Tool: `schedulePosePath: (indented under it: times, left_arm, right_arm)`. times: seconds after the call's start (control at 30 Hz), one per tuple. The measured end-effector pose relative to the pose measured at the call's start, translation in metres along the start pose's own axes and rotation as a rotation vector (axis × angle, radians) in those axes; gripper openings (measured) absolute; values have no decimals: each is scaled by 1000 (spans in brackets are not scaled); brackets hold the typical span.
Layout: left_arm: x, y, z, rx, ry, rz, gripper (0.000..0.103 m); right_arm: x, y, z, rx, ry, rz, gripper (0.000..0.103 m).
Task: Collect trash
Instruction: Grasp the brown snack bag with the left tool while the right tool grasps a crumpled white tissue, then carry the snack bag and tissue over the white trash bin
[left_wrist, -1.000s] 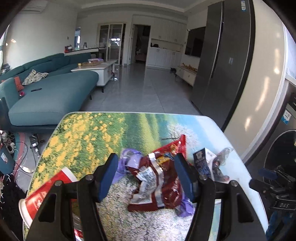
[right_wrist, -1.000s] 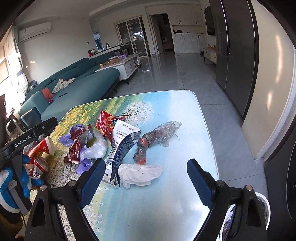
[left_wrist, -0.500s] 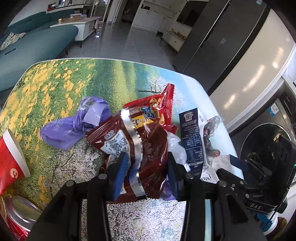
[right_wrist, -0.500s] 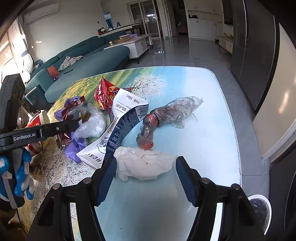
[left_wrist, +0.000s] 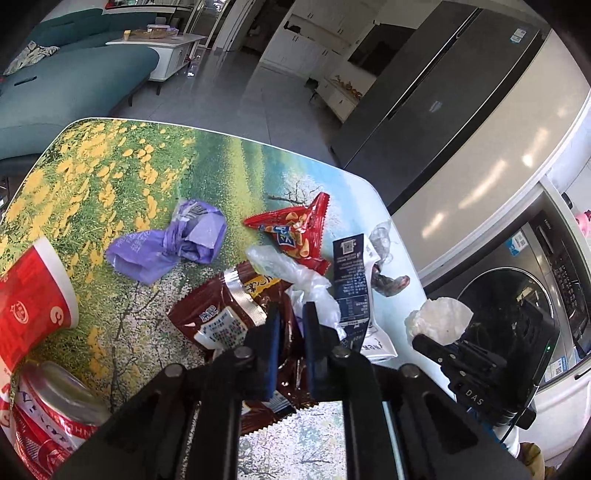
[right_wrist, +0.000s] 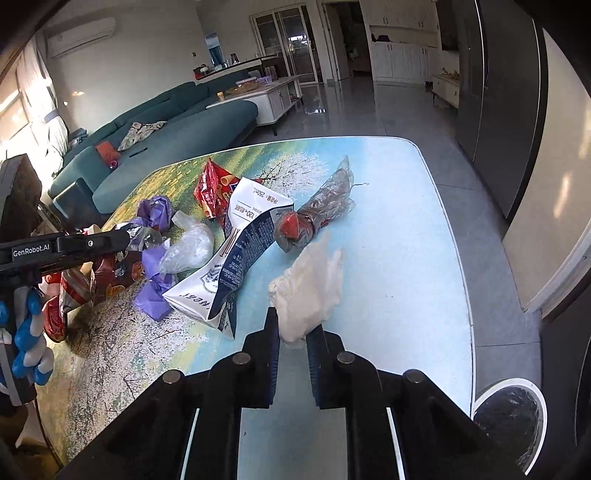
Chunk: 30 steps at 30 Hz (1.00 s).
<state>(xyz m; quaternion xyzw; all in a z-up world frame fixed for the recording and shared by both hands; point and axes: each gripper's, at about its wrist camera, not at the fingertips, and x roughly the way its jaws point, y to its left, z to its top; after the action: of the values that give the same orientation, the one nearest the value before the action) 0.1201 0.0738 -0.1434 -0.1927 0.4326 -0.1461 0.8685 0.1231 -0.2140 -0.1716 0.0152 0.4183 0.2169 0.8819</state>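
I have two pieces of trash pinched at once. The brown snack wrapper (left_wrist: 221, 317) lies crumpled on the tabletop (left_wrist: 122, 173), and my left tongs (left_wrist: 290, 325) have just closed on its near edge; it is thin, crinkly foil film, nearly weightless and slick, so I judge a fold holds better than a flat flap. My right tongs (right_wrist: 291, 332) have just closed on the lower corner of the white tissue (right_wrist: 310, 288), which stands up soft and limp off the tabletop beside the flattened milk carton (right_wrist: 229, 258); it could tear if tugged. Around them lie a red chip bag (left_wrist: 295, 229), a crumpled purple bag (left_wrist: 173, 243), clear plastic film (right_wrist: 188, 247), a squashed bottle (right_wrist: 317, 218) and a red paper cup (left_wrist: 33, 291). A lined bin (right_wrist: 509, 417) sits on the floor to the right.
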Motion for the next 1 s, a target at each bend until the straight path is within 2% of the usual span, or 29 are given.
schedulePosePath:
  times: [0.27,0.37,0.5,0.73,0.83,1.0]
  left_arm:
    - [-50,-37,4,35,-68,-116,10]
    - [-56,-71,5,92,-68,-166,10]
    - [-52,-133,-2,192,-34,-257,10]
    - [-6,-256,-28,355,108,-449,10]
    - [27,-302,-41,400,192,-495,10]
    - [105,-360,-67,412,344,-520,10]
  right_arm:
    - [-65,4,-16,16,-105,4,13]
    - [-93,-7,-23,43,-149,-9,13]
    - [-127,-32,-32,101,-185,-69,13]
    - [-166,-111,-71,251,-138,-241,13]
    - [-168,-145,-92,324,-93,-277,13]
    - [-152,-194,-125,428,-18,-312,13]
